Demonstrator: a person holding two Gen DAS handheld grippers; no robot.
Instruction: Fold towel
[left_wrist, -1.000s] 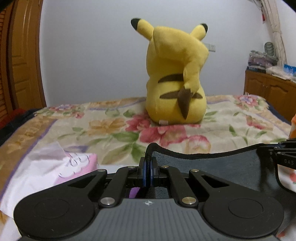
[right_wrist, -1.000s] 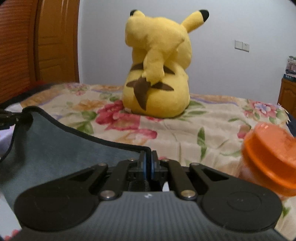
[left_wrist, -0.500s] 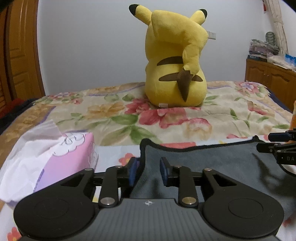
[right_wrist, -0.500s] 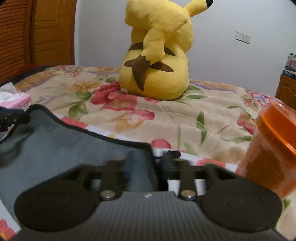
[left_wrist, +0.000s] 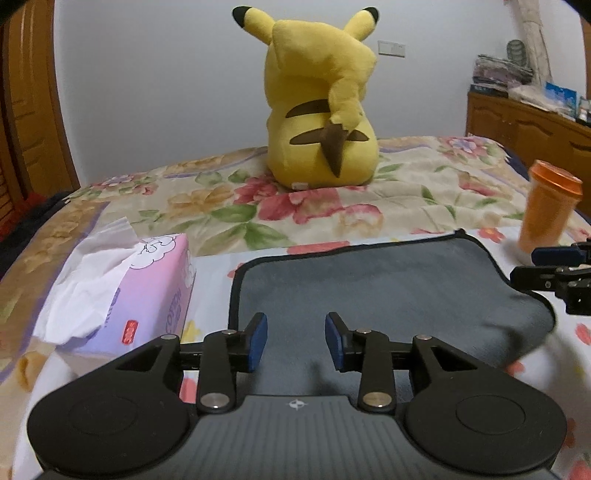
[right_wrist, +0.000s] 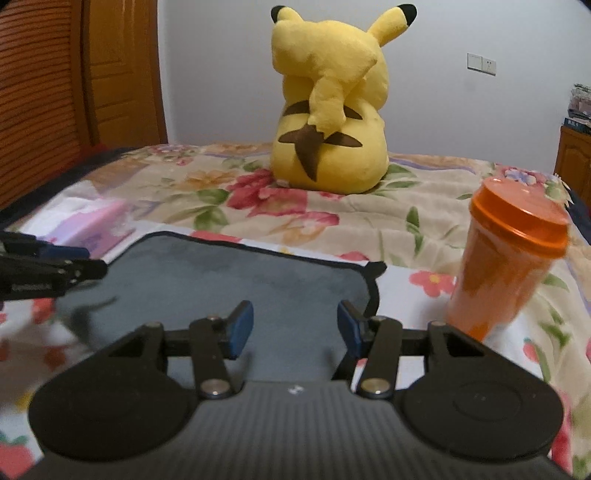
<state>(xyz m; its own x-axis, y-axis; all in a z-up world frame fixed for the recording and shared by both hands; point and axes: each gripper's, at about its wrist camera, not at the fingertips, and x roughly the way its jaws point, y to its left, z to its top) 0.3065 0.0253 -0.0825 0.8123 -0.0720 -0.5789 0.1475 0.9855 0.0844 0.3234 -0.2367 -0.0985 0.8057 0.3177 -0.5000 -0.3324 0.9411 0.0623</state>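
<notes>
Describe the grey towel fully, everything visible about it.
The grey towel is a soft, fleecy-looking cloth with a thin black bound edge and rounded corners. It lies spread on the floral bedspread, its near right corner rumpled and blurred. A pink tissue box sits to its left, an orange cup to its right. Both the left tool and right tool hover above it open, gripping nothing.

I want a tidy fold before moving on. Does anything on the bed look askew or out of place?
The grey towel lies mostly flat, but its near right edge bulges up unevenly, blurred. The tissue box and orange cup stand upright beside it. Nothing spilled.
</notes>
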